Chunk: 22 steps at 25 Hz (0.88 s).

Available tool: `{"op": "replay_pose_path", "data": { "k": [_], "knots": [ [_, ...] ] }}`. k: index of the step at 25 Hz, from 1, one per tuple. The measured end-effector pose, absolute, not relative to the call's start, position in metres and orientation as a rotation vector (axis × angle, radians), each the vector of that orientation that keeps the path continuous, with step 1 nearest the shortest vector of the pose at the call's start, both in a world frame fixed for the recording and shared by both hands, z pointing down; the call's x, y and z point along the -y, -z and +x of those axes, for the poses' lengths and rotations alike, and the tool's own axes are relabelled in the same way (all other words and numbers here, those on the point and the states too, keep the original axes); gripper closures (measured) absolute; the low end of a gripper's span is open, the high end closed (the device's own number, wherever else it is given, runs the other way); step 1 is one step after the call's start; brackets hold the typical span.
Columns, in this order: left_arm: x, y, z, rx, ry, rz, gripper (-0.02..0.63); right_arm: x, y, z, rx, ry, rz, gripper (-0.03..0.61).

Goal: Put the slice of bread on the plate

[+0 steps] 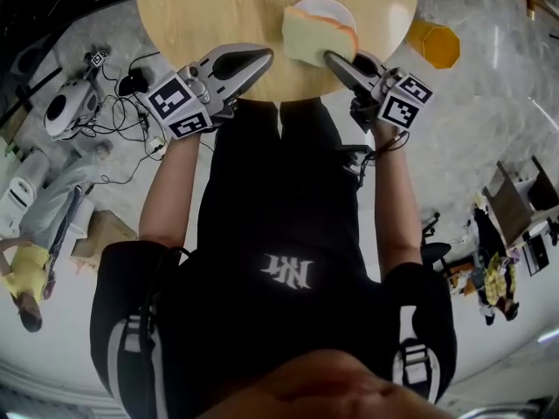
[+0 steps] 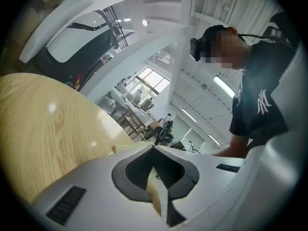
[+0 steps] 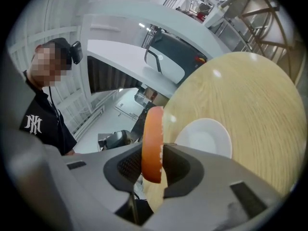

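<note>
A slice of bread (image 1: 313, 37) with a brown crust hangs tilted over the near rim of a white plate (image 1: 330, 9) on the round wooden table (image 1: 210, 7). My right gripper (image 1: 330, 57) is shut on the slice's near edge. In the right gripper view the slice (image 3: 153, 143) stands edge-on between the jaws of the right gripper (image 3: 153, 166), with the plate (image 3: 204, 137) just beyond. My left gripper (image 1: 265, 55) lies over the table's near edge, left of the bread, its jaws together and holding nothing. In its own view the left gripper (image 2: 155, 177) shows only table behind it.
The table's near edge runs just under both grippers. On the marble floor lie a yellow octagonal object (image 1: 434, 44) at the right and cables with a white device (image 1: 70, 103) at the left. A person (image 1: 31, 269) stands at the far left.
</note>
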<state>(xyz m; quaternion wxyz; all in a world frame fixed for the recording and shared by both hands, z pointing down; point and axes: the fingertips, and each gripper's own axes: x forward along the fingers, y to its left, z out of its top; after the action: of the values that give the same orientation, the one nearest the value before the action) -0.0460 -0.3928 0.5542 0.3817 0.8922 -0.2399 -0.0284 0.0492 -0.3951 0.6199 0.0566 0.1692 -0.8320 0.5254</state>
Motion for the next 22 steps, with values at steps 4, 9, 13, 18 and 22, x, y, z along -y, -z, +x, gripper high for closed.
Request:
{"op": "replay_pose_path", "data": {
  "k": [4, 9, 13, 18, 22],
  "knots": [
    [0.39, -0.558, -0.043, 0.603, 0.066, 2.273, 0.609, 0.394, -0.63, 0.052, 2.46, -1.587, 0.534, 0.482],
    [0.389, -0.558, -0.04, 0.589, 0.067, 2.269, 0.609, 0.393, -0.637, 0.052, 2.407, -1.563, 0.551, 0.482],
    [0.386, -0.559, -0.039, 0.585, 0.067, 2.268, 0.608, 0.393, -0.641, 0.054, 2.38, -1.573, 0.573, 0.482],
    [0.384, -0.559, -0.041, 0.586, 0.067, 2.266, 0.608, 0.395, -0.643, 0.055, 2.351, -1.558, 0.592, 0.48],
    [0.383, -0.558, -0.041, 0.584, 0.068, 2.268, 0.608, 0.394, -0.647, 0.058, 2.323, -1.534, 0.609, 0.48]
  ]
}}
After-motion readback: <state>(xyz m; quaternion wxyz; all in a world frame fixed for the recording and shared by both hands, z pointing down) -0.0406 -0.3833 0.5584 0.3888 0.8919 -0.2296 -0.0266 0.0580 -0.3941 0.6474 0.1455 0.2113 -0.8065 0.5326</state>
